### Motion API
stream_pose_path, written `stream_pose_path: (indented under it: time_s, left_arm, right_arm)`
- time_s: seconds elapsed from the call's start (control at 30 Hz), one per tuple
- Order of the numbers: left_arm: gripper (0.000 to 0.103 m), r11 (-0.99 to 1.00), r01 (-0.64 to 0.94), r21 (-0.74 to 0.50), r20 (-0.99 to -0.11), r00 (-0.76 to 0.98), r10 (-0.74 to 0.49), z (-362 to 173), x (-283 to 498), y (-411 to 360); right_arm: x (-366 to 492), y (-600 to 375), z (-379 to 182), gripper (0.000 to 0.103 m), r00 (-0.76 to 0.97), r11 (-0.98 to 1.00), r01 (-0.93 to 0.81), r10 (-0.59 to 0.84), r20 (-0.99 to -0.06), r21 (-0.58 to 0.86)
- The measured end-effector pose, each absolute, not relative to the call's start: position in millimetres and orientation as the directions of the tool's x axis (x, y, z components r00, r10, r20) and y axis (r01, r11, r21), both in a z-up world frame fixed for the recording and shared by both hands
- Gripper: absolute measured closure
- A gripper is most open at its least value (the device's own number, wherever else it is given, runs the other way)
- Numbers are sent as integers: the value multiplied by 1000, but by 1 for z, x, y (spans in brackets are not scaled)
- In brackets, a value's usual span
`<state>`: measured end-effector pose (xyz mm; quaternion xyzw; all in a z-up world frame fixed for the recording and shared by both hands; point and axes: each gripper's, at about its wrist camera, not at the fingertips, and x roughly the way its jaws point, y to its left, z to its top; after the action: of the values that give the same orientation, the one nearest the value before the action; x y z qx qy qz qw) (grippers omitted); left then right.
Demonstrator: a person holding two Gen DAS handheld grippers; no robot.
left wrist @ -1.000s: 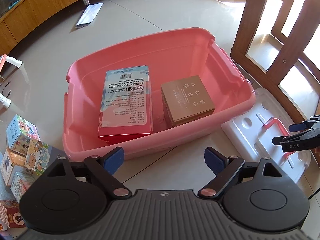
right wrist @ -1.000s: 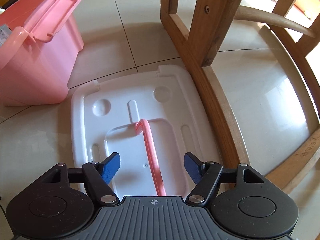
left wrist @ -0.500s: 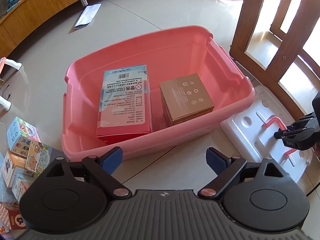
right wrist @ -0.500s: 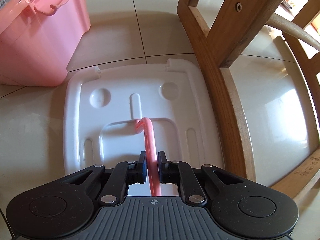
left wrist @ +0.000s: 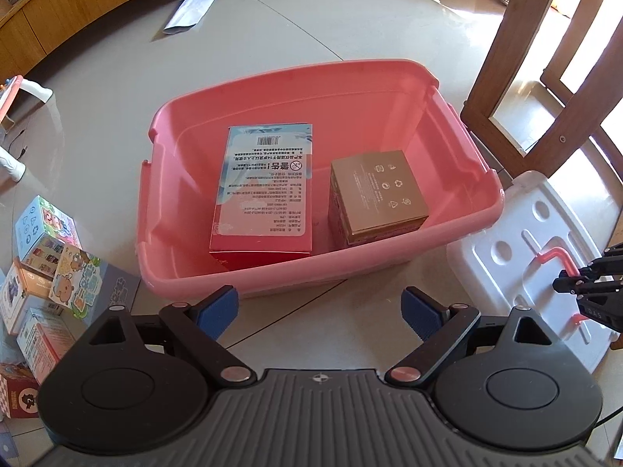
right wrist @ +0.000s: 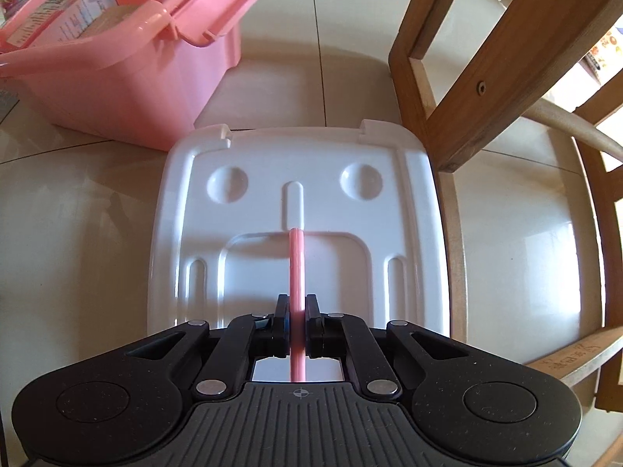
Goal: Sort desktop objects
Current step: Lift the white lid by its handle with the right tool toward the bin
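Two boxes are lying in the pink bin [left wrist: 459,229]. The lid's pink handle [right wrist: 296,268], free a second ago, is now being pinched by the right tool [right wrist: 298,313], so the white lid [right wrist: 194,210] beside the bin can probably be lifted; the left tool [left wrist: 319,307] is being kept spread.

The left tongs [left wrist: 319,313] hang level with their blue-padded fingers [left wrist: 218,307] spread wide apart and nothing between them. The right tongs [right wrist: 298,311] have their fingers drawn together on a thin pink handle [right wrist: 296,264] (it runs straight up the middle of the gap), pointing forward and slightly down.
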<state>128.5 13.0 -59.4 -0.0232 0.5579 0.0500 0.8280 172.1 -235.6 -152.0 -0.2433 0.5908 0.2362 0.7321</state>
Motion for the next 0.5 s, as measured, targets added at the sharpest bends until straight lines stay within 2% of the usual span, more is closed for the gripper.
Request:
stream_pose_path:
  time_s: [0.5]
  left_arm:
    - [10, 995, -102, 7, -941, 336, 41, -33, 102, 16]
  right_arm:
    - [115, -216, -73, 97, 213, 649, -754, 100, -972, -99]
